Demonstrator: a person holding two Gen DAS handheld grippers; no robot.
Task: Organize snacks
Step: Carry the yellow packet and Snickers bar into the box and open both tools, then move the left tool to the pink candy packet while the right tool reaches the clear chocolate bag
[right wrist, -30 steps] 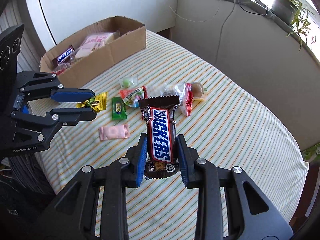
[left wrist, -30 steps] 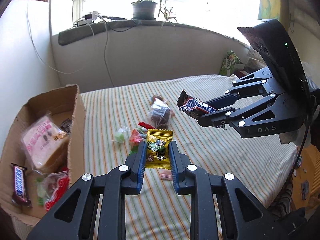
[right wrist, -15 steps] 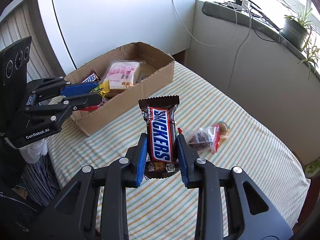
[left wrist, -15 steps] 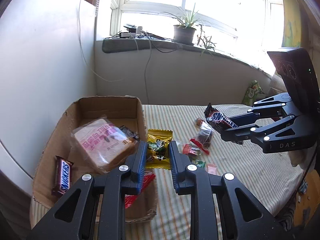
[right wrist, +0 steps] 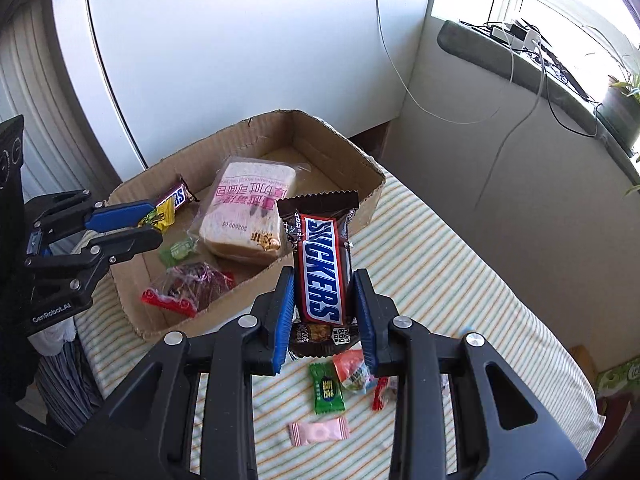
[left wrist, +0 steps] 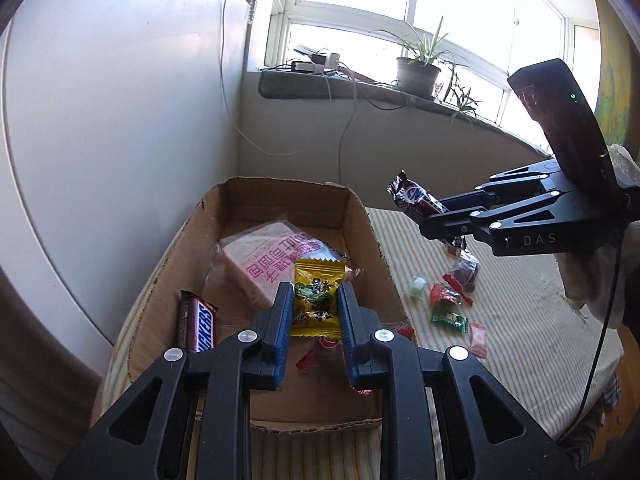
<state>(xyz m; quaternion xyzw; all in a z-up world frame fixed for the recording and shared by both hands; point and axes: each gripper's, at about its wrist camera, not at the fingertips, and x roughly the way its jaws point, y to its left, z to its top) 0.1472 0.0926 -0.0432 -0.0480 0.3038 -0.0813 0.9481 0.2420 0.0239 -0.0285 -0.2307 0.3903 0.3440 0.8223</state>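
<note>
Snacks lay split between a cardboard box (right wrist: 328, 148) and the striped bed (right wrist: 460, 280) it sat on. The left claw (left wrist: 316, 312) was clamped on a yellow candy packet (left wrist: 318, 300), held over the inside of the box. The right claw (right wrist: 324, 312) was clamped on a Snickers bar (right wrist: 322, 268), held upright above the bed just beside the box's near wall. Inside the box were a bagged slice of bread with pink print (right wrist: 248, 212), another Snickers bar (left wrist: 199, 324) by the far side wall, a small green candy (right wrist: 178, 250) and a clear bag with a red strip (right wrist: 188, 286). On the bed, outside the box, a green candy (right wrist: 327, 388), a pink candy (right wrist: 319, 432), a red and white packet (right wrist: 352, 370) and a red wrapper (right wrist: 382, 392) lay close together. In the left wrist view a dark snack in a clear bag (left wrist: 464, 274) and a pale green sweet (left wrist: 418, 288) lay further along the bed. A potted plant (left wrist: 418, 70) stood on the windowsill
</note>
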